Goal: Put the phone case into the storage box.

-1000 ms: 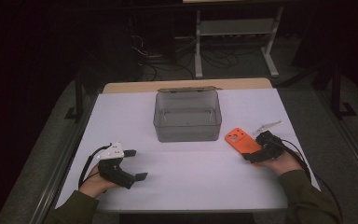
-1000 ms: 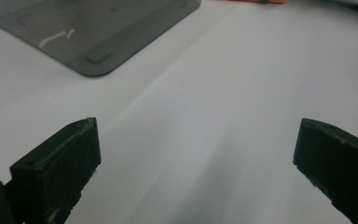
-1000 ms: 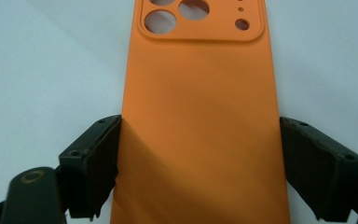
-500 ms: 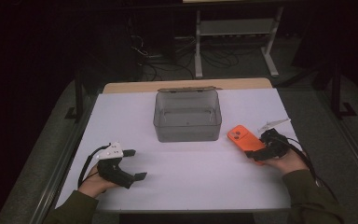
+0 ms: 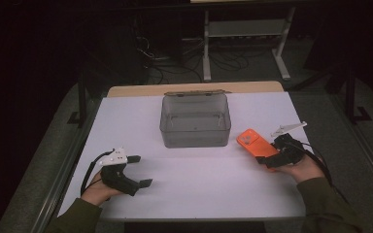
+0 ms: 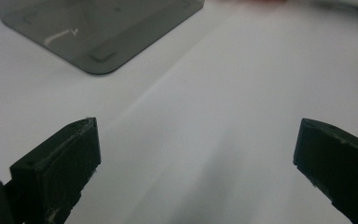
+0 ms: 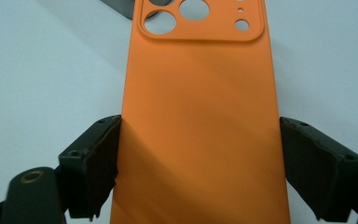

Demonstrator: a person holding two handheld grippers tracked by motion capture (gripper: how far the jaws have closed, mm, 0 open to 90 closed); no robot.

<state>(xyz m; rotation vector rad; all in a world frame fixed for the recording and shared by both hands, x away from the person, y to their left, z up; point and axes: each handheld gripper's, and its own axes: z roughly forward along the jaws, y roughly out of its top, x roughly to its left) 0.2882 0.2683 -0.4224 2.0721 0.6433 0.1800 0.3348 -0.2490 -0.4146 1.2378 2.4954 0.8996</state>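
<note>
Orange phone case (image 5: 253, 143) lying near the table's (image 5: 199, 189) right edge, just right of the grey box (image 5: 195, 120), long axis slanting from the right gripper (image 5: 267, 158) up-left toward the box, camera cut-outs at the far end. Clamped across its width, near the close end, by the right gripper's jaws. Left gripper (image 5: 138, 171) wide open, holding nothing, resting at front left

I see the orange phone case (image 5: 252, 142) at the right of the high view, back side up with its camera cutouts toward the upper left, its near end clamped across its width between my right gripper's (image 5: 271, 160) jaws.
</note>
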